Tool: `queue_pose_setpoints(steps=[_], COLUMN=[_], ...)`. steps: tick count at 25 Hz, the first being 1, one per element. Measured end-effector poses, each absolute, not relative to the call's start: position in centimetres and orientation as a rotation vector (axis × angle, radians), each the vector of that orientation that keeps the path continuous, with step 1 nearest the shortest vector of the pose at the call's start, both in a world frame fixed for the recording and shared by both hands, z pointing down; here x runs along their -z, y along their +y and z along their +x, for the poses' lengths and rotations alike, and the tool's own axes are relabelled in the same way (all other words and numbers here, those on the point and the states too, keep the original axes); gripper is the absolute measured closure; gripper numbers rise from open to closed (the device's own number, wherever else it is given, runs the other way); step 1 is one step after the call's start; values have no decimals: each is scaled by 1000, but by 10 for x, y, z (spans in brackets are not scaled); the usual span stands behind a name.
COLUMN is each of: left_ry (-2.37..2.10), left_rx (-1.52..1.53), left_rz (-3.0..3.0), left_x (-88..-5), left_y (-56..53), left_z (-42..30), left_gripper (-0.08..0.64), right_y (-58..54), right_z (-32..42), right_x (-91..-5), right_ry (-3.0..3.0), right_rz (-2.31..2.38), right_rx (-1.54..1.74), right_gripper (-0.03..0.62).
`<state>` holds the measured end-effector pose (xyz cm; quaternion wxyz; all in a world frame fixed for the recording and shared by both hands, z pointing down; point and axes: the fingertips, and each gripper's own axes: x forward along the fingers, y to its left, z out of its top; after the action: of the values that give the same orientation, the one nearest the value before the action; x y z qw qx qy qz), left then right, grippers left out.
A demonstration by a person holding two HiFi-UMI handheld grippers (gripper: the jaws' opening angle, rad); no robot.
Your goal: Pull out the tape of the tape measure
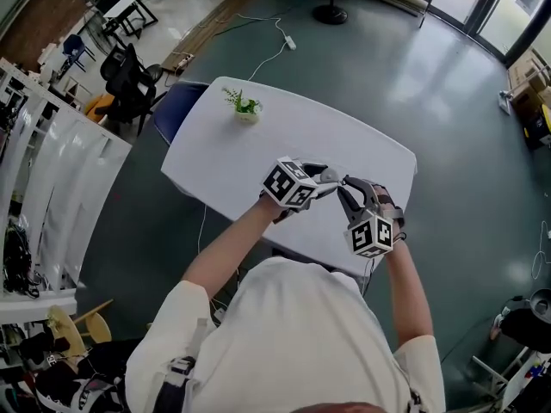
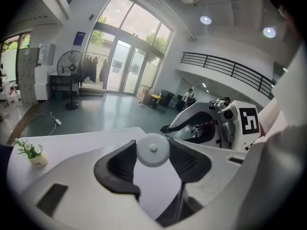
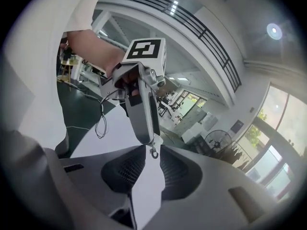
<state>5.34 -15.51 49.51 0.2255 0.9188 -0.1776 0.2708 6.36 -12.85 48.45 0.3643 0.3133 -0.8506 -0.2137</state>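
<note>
A small round white tape measure (image 2: 152, 150) sits clamped between the black pads of my left gripper (image 2: 152, 153), which is shut on it. In the head view both grippers hover above the near part of the white table (image 1: 224, 162), tip to tip: the left gripper (image 1: 330, 178) points right and the right gripper (image 1: 347, 189) points up toward it. In the right gripper view a little metal ring (image 3: 154, 153) hangs under the left gripper's tips (image 3: 149, 139) and lies in the gap of my right gripper (image 3: 153, 155). Its pads stand apart, not pressing the ring.
A small potted plant (image 1: 247, 107) stands at the table's far edge. A blue chair (image 1: 176, 106) is tucked at the far left corner. A power strip and cable (image 1: 284, 46) lie on the green floor beyond. Desks and clutter line the left wall.
</note>
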Motion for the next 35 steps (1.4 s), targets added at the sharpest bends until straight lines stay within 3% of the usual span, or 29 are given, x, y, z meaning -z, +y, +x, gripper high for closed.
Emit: queue_pose_setpoints(steps=[6, 35], left_ry=[-462, -483], left_rx=[-723, -753], left_rz=[2526, 2626], left_x=[-493, -503], left_y=[-151, -155], left_z=[54, 7], left_gripper=[342, 342], right_y=[-127, -128], right_z=[62, 118], right_x=[-481, -498], right_ry=[-2158, -2152], right_rz=[795, 908], right_rx=[619, 320], right_gripper=[546, 554])
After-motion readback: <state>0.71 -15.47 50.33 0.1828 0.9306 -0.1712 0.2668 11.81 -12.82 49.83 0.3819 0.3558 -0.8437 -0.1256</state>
